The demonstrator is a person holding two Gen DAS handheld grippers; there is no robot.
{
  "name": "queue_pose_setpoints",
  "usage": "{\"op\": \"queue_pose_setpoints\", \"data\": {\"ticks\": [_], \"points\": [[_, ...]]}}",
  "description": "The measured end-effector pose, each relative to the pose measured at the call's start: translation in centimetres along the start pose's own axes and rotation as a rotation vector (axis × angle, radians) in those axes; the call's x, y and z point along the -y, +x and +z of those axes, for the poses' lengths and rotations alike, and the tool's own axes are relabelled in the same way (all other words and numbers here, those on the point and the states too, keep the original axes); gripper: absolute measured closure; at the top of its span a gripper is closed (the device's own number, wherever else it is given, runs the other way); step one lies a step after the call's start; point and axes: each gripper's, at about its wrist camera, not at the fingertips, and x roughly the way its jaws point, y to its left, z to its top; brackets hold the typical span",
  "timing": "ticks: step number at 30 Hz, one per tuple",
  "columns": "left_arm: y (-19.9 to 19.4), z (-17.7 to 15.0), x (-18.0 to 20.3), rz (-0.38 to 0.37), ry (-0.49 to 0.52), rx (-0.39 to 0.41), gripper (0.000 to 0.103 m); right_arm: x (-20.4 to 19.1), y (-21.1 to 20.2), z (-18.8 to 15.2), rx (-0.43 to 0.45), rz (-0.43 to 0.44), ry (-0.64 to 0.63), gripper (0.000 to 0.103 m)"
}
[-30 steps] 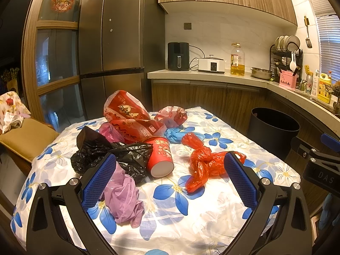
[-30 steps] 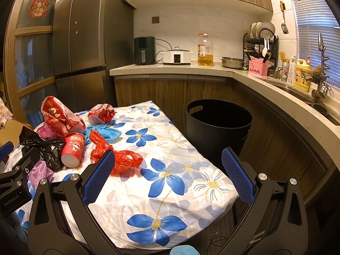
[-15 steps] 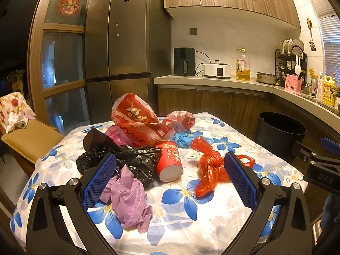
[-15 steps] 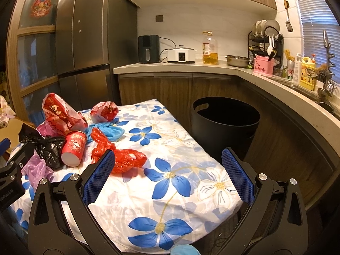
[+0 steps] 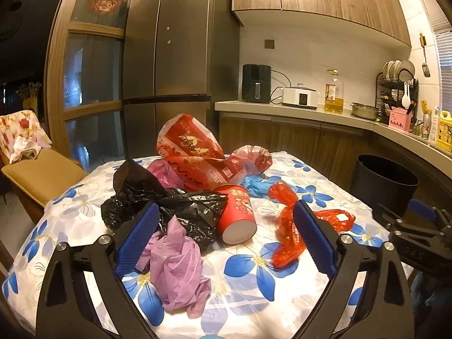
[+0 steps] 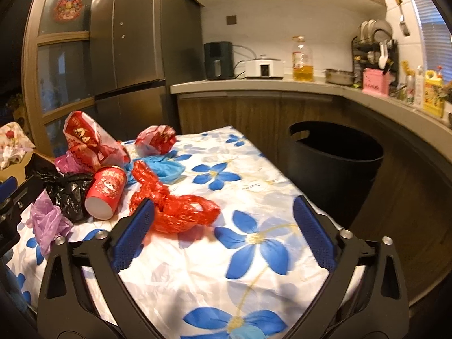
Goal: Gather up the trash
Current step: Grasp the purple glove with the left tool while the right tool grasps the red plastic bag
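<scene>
My left claw (image 5: 223,236) hangs over the near edge of the desk (image 5: 262,308). Its jaws stand wide and are closing – nothing is pressed by the pads.

- Purple bag (image 5: 176,265): just ahead of my left claw, beside its left pad, lying loose on the desk.
- Black bag (image 5: 169,206): behind the purple bag, touching it.
- Red cup (image 5: 237,214): on its side ahead of the left claw, between the two pads in view, base toward me.
- Red bag (image 5: 288,234): crumpled, partly hidden by the left claw's right pad.

My right claw (image 6: 223,234) hangs over the desk's near right part, jaws wide and closing, with nothing between them but cloth. The red bag (image 6: 175,212) lies just ahead of its left pad; whether they touch I cannot tell. The red cup (image 6: 106,192) and black bag (image 6: 66,190) lie further left. A blue bag (image 6: 166,169) sits behind the red bag.

Bin (image 6: 336,166) – on the floor ahead and right of the right claw, beyond the desk edge, mouth open.
</scene>
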Motion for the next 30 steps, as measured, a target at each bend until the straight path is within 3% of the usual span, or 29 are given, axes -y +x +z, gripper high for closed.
{"op": "queue_pose_setpoints", "data": {"ticks": [4,10,16,19,21,22,23,24,26,30], "points": [[0.9,-0.4,-0.5,0.009,-0.016,-0.014,0.015,-0.6,2.4,-0.5,-0.037,0.058,0.0,0.017],[1.9,-0.9,-1.3,0.042,-0.031,-0.014,0.016,-2.2,5.2,-0.9,-0.06,0.108,-0.029,0.018],[2.7,-1.1,-2.3,0.06,-0.044,-0.015,0.009,-2.5,8.3,-1.2,-0.117,0.131,-0.018,0.02],[3.2,-1.2,-2.7,0.069,-0.054,-0.025,0.009,-3.0,9.3,-1.6,-0.143,0.164,-0.031,0.032],[3.4,-1.3,-3.0,0.081,-0.055,-0.028,0.009,-3.4,9.5,-1.9,-0.155,0.183,-0.047,0.049],[3.4,-1.3,-3.2,0.084,-0.059,-0.03,0.009,-3.5,9.6,-2.0,-0.157,0.185,-0.052,0.052],[3.5,-1.3,-3.4,0.086,-0.067,-0.033,0.009,-3.7,9.6,-2.2,-0.157,0.187,-0.059,0.062],[3.4,-1.3,-3.7,0.088,-0.077,-0.033,0.009,-3.8,9.6,-2.3,-0.158,0.186,-0.068,0.082],[3.1,-1.3,-4.2,0.102,-0.088,-0.023,0.009,-3.9,9.8,-2.5,-0.168,0.184,-0.076,0.089],[2.7,-1.4,-5.1,0.116,-0.101,-0.023,0.009,-4.0,9.5,-2.7,-0.16,0.183,-0.079,0.093]]}}
